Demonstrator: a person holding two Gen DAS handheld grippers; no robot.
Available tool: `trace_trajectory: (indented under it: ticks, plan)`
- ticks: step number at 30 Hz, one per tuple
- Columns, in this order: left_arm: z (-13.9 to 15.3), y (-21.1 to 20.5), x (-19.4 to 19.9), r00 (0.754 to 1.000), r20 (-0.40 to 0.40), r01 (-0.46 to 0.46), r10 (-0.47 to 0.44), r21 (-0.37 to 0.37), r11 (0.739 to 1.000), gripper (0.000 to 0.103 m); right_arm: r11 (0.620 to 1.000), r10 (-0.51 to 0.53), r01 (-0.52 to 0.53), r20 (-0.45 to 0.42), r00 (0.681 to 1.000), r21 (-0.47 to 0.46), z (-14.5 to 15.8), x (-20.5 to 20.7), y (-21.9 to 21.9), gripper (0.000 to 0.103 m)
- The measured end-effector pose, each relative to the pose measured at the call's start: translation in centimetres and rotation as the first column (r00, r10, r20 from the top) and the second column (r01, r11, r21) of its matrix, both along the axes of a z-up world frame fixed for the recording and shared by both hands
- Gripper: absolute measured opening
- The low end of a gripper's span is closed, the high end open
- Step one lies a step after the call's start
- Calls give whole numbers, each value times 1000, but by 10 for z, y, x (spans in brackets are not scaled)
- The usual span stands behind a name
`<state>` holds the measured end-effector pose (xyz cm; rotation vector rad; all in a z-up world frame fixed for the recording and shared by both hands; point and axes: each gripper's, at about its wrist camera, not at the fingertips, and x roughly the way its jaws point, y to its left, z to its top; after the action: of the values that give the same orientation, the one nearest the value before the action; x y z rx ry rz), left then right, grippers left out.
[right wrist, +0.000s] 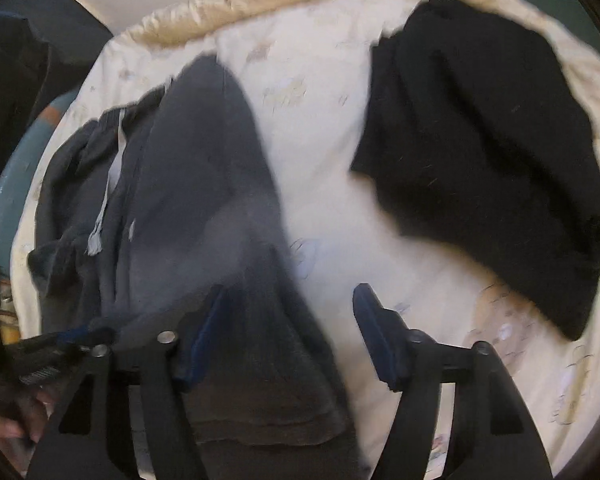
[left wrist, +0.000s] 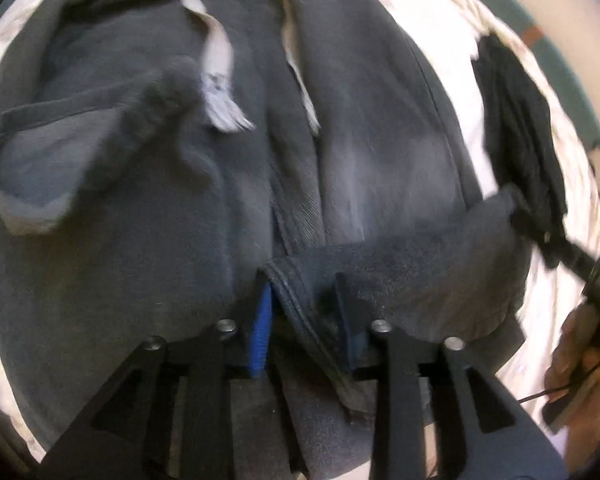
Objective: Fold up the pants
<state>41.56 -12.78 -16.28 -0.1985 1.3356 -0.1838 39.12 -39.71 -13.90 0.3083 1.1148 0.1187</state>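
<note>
Grey fleece drawstring pants (left wrist: 172,208) are laid on the cream quilted bed cover (right wrist: 324,168); hems are folded up toward the waist. Both left tongs (left wrist: 304,312) and right tongs (right wrist: 288,320) are parted, hem fabric lying loose between them, probably to be released there.

Black-framed left claw (left wrist: 306,312), blue pads (left wrist: 260,332) — silver pivot screws (left wrist: 226,325)

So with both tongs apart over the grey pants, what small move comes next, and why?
Probably lift both tongs clear. The left tongs and right tongs stand apart, with pants hem lying loose between them, unpinched. The leg ends already lie folded up over the pants on the sheet, so this fold looks placed; backing off straight avoids dragging it.
</note>
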Motion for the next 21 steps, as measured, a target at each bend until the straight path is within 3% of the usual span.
trace_trajectory:
  ticks: [1, 2, 4, 7, 9, 11, 13, 16, 19, 21]
  plan:
    - [9, 7, -5, 999, 30, -32, 32, 11, 999, 64, 1000, -7, 7, 31, 999, -2, 5, -6, -3, 68]
    - [20, 15, -13, 995, 79, -56, 57, -9, 998, 79, 999, -23, 22, 41, 999, 29, 9, -15, -8, 68]
    - [37, 26, -24, 990, 132, -46, 52, -48, 998, 89, 992, -46, 40, 47, 998, 117, 13, -35, -16, 68]
    - [52, 48, -51, 982, 184, -32, 42, -61, 998, 89, 977, -45, 32, 59, 997, 209, 18, -74, -17, 68]
    - [56, 70, -89, 971, 224, -78, 85, -41, 996, 89, 944, -29, 14, 42, 999, 330, 14, -101, -12, 68]
    - [55, 88, -121, 962, 234, -126, 143, -88, 988, 89, 873, -12, 20, -19, 1000, 487, -3, -129, 0, 68]
    - [40, 107, -163, 952, 197, -202, 233, -164, 965, 89, 781, 24, 37, -89, 996, 623, -27, -151, 22, 68]
    - [11, 118, -209, 934, 108, -302, 340, -267, 915, 89, 678, 86, 41, -135, 987, 734, -57, -170, 66, 68]
    - [-17, 114, -237, 928, 28, -330, 373, -409, 851, 89, 599, 139, 54, -169, 976, 799, -81, -172, 101, 68]
    - [-30, 108, -239, 929, 8, -330, 370, -437, 837, 89, 585, 152, 75, -200, 968, 808, -93, -168, 117, 68]
